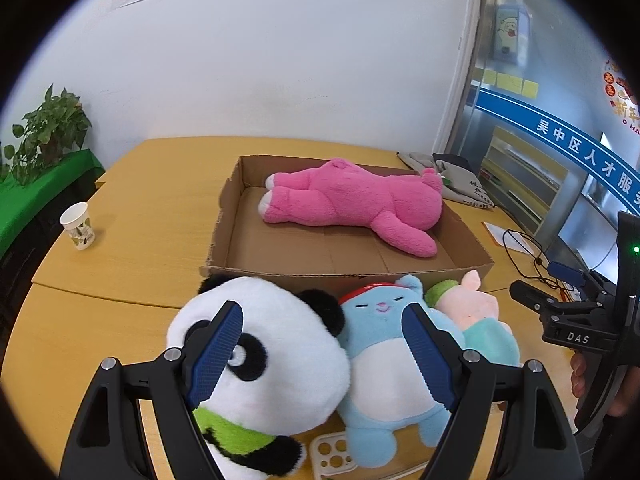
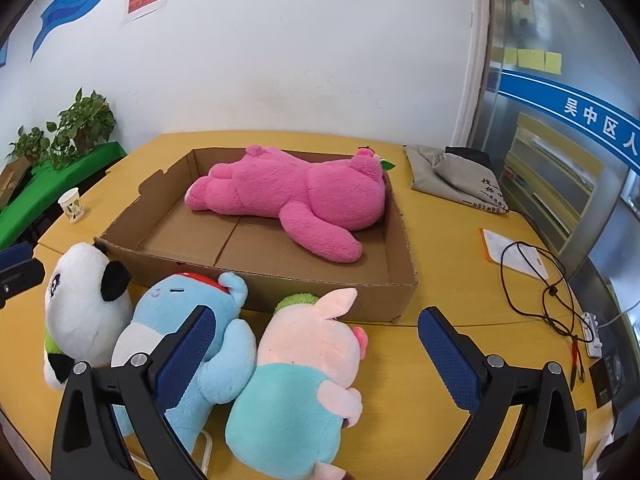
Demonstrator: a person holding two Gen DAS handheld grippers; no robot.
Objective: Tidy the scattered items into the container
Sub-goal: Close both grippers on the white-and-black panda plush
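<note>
A brown cardboard box (image 1: 340, 274) (image 2: 380, 296) stands on the yellow table with a big pink plush (image 1: 352, 200) (image 2: 304, 196) lying inside. In front of it lie a panda plush (image 1: 272, 360) (image 2: 84, 304), a light blue plush (image 1: 384, 368) (image 2: 188, 304) and a pink pig plush (image 1: 476, 308) (image 2: 304, 360). My left gripper (image 1: 322, 312) is open just above the panda and blue plush, one finger over each. My right gripper (image 2: 317, 315) (image 1: 544, 280) is open, its fingers on either side of the pig without touching it.
A paper cup (image 1: 78, 226) (image 2: 71, 204) stands at the table's left. A grey bag (image 2: 456, 176) lies right of the box, with a paper sheet (image 2: 508, 256), black cables (image 2: 536, 280) and a power strip nearer. A white perforated case (image 1: 332, 456) lies under the plushes.
</note>
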